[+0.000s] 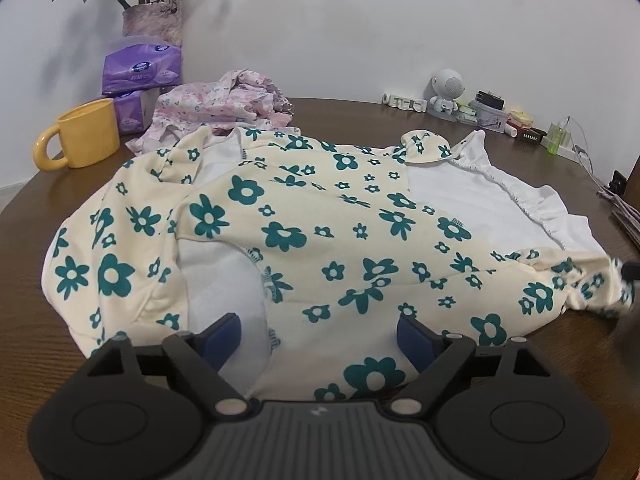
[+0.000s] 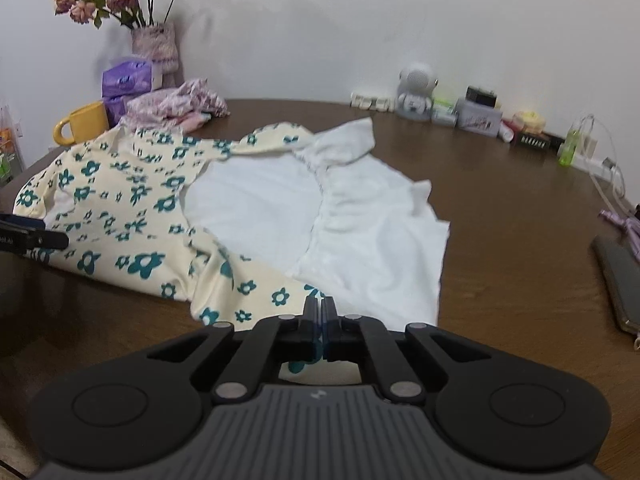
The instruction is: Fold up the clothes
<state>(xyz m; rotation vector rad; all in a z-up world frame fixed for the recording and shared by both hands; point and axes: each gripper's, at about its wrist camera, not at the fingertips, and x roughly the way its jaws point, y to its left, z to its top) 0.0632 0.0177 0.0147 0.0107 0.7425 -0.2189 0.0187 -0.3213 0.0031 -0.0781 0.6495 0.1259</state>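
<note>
A cream garment with teal flowers (image 1: 320,232) lies spread on the brown table (image 1: 460,132), its white lining turned up on the right side (image 1: 472,200). My left gripper (image 1: 320,334) is open, its blue pads (image 1: 226,334) wide apart over the garment's near edge, with cloth below them and nothing pinched. In the right wrist view the same garment (image 2: 132,200) stretches to the left, and my right gripper (image 2: 320,304) is shut on its flowered near corner. The left gripper's tip (image 2: 36,236) shows at that view's left edge.
A yellow mug (image 1: 86,134), purple tissue packs (image 1: 140,72), a vase of flowers (image 1: 152,24) and a heap of pink clothes (image 1: 224,104) stand at the back left. A white figurine (image 1: 446,90), small boxes and a green bottle (image 1: 558,138) line the wall. A dark flat device (image 2: 620,280) lies right.
</note>
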